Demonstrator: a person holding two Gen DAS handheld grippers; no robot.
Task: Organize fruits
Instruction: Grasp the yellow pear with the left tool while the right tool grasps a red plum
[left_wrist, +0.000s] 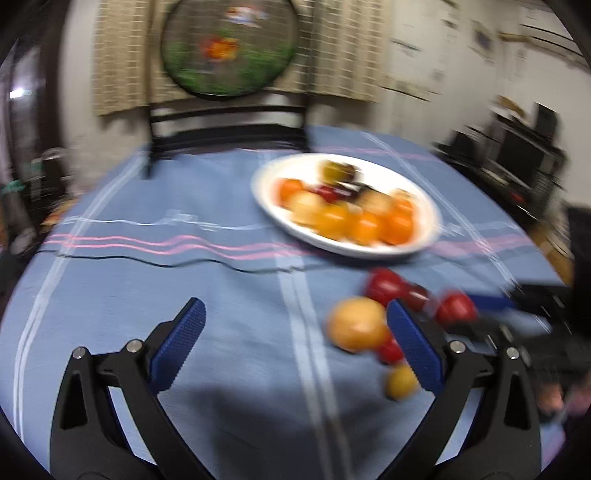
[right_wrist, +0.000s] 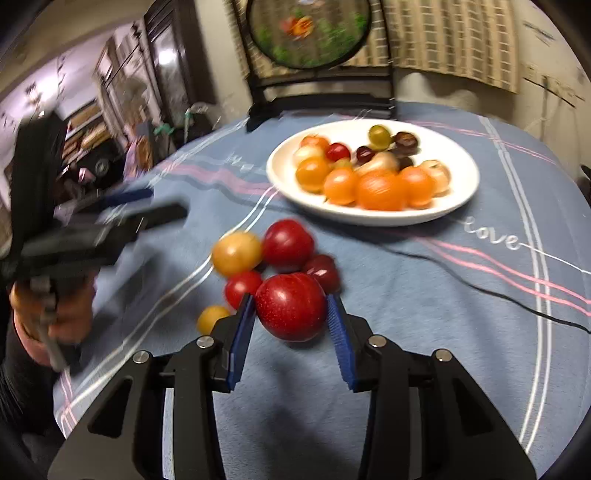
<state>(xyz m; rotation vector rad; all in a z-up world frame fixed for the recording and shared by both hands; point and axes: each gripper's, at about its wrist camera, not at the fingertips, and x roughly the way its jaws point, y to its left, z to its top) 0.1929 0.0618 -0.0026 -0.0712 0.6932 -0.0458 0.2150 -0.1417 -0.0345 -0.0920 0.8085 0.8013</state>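
A white plate (right_wrist: 461, 177) far on the blue tablecloth holds several orange, yellow, red and dark fruits. Nearer lies a loose cluster: a big red plum (right_wrist: 291, 306), another red one (right_wrist: 288, 243), a yellow-orange fruit (right_wrist: 236, 253), smaller red ones (right_wrist: 242, 286) and a small yellow one (right_wrist: 210, 317). My right gripper (right_wrist: 290, 297) is shut on the big red plum, a blue pad on each side. My left gripper (left_wrist: 295, 304) stands wide open over bare cloth with nothing between its fingers; the yellow-orange fruit (left_wrist: 356, 328) sits just inside its right finger (left_wrist: 413, 343). The left wrist view is blurred.
A dark chair (left_wrist: 229, 129) stands at the table's far edge under a round framed picture. A thin black cable (right_wrist: 480, 288) crosses the cloth in front of the plate. A person's hand (right_wrist: 55, 314) holds the left gripper at the left. Furniture crowds the room's sides.
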